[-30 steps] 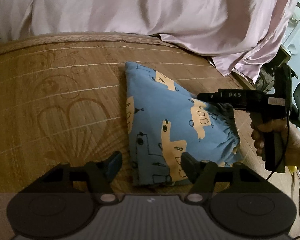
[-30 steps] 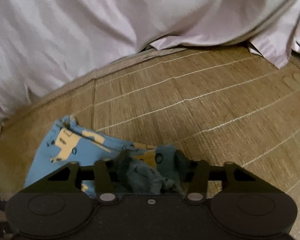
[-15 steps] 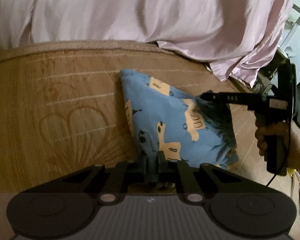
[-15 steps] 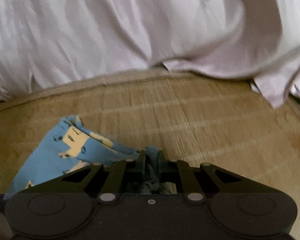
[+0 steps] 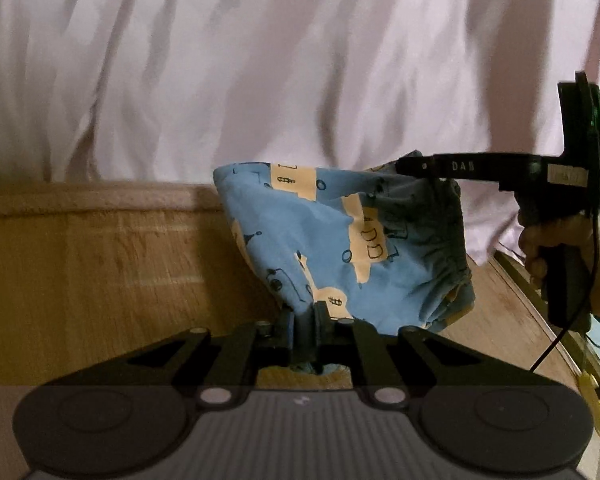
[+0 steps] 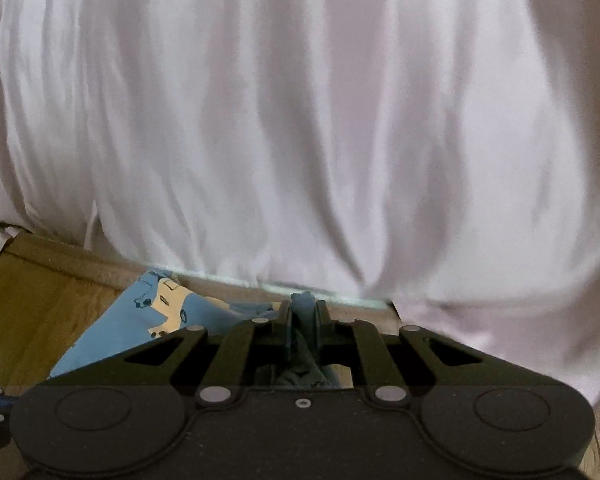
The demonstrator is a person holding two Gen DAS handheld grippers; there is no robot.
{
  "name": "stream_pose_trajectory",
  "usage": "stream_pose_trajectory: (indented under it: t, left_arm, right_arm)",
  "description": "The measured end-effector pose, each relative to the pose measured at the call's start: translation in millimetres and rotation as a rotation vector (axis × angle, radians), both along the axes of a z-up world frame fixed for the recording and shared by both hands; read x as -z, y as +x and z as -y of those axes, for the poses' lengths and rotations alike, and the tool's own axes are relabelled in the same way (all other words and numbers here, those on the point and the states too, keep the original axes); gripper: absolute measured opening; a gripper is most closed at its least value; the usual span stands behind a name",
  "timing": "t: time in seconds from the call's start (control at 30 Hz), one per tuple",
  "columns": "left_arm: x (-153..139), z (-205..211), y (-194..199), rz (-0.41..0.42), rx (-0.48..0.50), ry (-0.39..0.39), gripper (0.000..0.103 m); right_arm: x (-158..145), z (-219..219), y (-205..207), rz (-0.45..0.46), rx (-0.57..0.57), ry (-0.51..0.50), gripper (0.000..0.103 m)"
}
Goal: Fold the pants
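The blue pants [image 5: 324,232] with yellow vehicle prints hang lifted above the woven mat, held at two places. My left gripper [image 5: 303,322] is shut on their near lower edge. In the left wrist view my right gripper [image 5: 404,166] comes in from the right, held by a hand [image 5: 560,256], and pinches the cloth near the gathered waistband. In the right wrist view the right gripper [image 6: 303,316] is shut on a bunch of blue fabric, and the pants [image 6: 140,320] trail down to the left.
A pale pink sheet [image 5: 260,72] drapes across the back in both views [image 6: 300,120]. The brown woven mat [image 5: 100,260] lies below. The mat's right edge and some clutter show at the far right [image 5: 592,380].
Both grippers closed on the pants and raised them off the mat; the cloth now hangs between them, and both views have tilted up toward the pink sheet.
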State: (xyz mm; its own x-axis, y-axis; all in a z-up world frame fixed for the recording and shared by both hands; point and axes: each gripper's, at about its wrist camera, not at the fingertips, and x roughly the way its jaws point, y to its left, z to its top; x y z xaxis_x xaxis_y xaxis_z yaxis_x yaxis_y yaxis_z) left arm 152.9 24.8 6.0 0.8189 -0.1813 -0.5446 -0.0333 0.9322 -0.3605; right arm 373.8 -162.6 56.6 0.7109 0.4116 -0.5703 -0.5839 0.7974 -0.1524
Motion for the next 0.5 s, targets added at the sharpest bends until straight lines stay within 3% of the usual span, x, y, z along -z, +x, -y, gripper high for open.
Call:
stream_pose_trajectory:
  t: [0.17,0.23,0.27,0.3,0.33,0.37,0.4,0.43,0.47,0.5]
  left_arm:
    - [10,-7,13,-0.011,-0.043,0.049,0.011]
    - [22,-10,20,-0.078,-0.04,0.034,0.014]
    - [28,-13,21,-0.117,-0.041,0.008,0.017]
    - [32,-15,20,-0.141,-0.048,-0.012,0.02]
    - [35,-16,17,-0.145,-0.051,-0.025,0.029]
    - [35,-15,14,-0.142,-0.05,-0.02,0.041]
    - [34,-14,10,-0.134,-0.048,-0.002,0.049]
    - [32,-12,8,-0.12,-0.043,0.017,0.067]
    - [29,-9,4,-0.101,-0.041,0.033,0.076]
    - [24,-7,1,-0.08,-0.039,0.045,0.077]
  right_arm:
    - [15,-23,21,-0.013,-0.007,-0.008,0.012]
    - [30,-27,27,-0.052,0.007,-0.046,0.02]
    - [36,-27,27,-0.039,0.024,-0.071,0.029]
    - [40,-24,24,-0.02,0.039,-0.094,0.044]
    - [41,-19,21,-0.008,0.049,-0.103,0.062]
    - [40,-12,16,0.002,0.062,-0.098,0.068]
    - [39,-3,11,0.004,0.08,-0.078,0.069]
    - [36,8,5,-0.005,0.098,-0.051,0.07]
    - [32,19,-1,-0.013,0.116,-0.017,0.07]
    - [29,28,-9,-0.01,0.133,0.012,0.075]
